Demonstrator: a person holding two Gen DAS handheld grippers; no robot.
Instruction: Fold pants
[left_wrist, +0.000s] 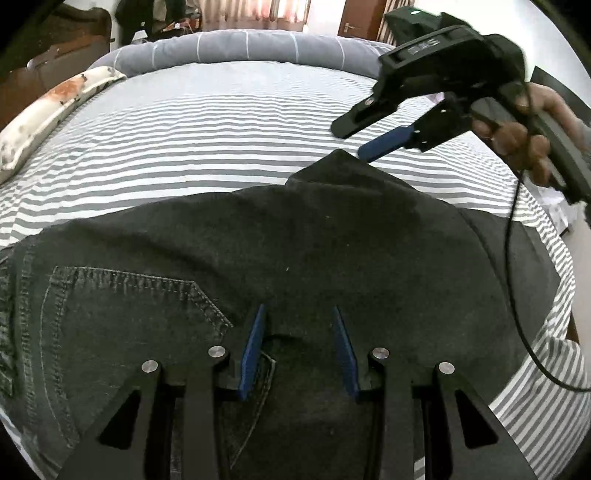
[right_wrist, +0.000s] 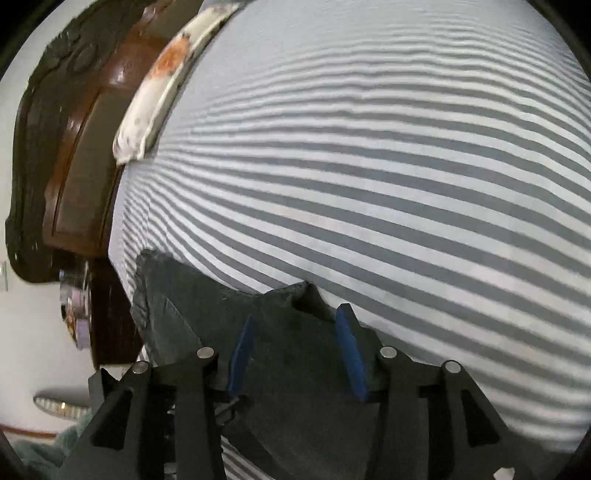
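Observation:
Dark grey jeans (left_wrist: 258, 251) lie on the striped bed, back pocket (left_wrist: 122, 314) at the left. My left gripper (left_wrist: 300, 314) is open just above the jeans near the waist, blue pads apart, holding nothing. My right gripper (left_wrist: 356, 142) shows in the left wrist view, open, hovering just beyond a raised point of the jeans at the far edge. In the right wrist view the right gripper (right_wrist: 298, 314) is open over the jeans (right_wrist: 280, 354), a bunched peak of cloth lying between and ahead of its pads.
The bed has a grey-and-white striped sheet (left_wrist: 221, 122). A floral pillow (left_wrist: 55, 107) lies at the left edge and a grey rolled duvet (left_wrist: 240, 48) at the far end. A brown wooden headboard (right_wrist: 81, 147) stands left in the right wrist view.

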